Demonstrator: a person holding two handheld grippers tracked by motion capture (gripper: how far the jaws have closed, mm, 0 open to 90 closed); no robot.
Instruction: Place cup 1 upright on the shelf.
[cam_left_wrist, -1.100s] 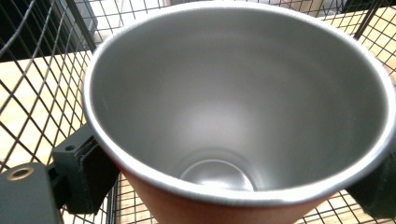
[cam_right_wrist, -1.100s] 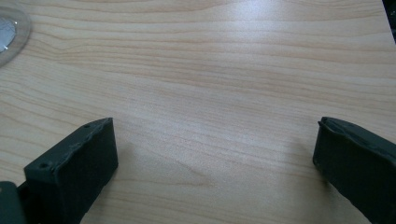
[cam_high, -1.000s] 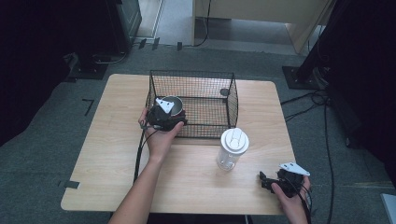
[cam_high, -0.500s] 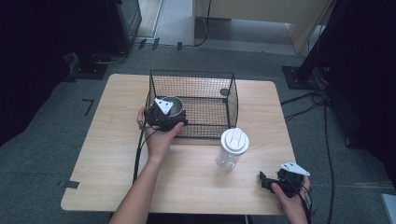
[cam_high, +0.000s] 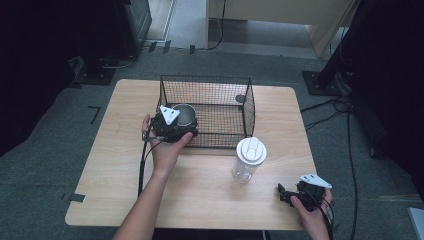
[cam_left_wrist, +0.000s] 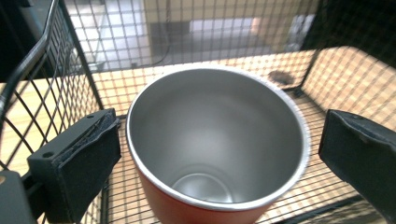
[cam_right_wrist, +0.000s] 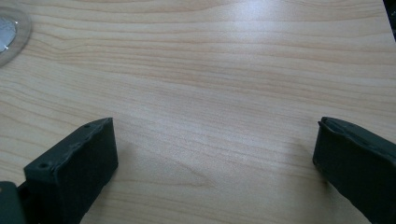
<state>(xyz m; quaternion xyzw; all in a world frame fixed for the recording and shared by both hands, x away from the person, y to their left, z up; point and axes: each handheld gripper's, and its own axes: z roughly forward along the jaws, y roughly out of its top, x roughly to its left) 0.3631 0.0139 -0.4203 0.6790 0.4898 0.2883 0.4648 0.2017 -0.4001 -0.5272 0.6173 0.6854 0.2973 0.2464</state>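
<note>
Nothing has moved in the last second: both hands hold position.

High view: left gripper at the basket, bottle on the surface. Left gripper view: jaws apart around the cup; close squarely on its wall. Right gripper view: right gripper apart, empty.

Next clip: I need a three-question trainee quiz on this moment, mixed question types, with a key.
1. True or false: the clear plastic bottle with the white lid stands inside the black wire mesh basket.
2. Multiple choice: what sits between the jaws of the left gripper? A) a steel-lined orange cup B) a white lid C) a cable
3. Fill in: the right gripper is open over the bare light wooden ____.

Key
1. False: it stands on the table, outside the basket's front right corner.
2. A, the steel-lined orange cup, in the basket; the jaws are apart from its rim.
3. table
</note>
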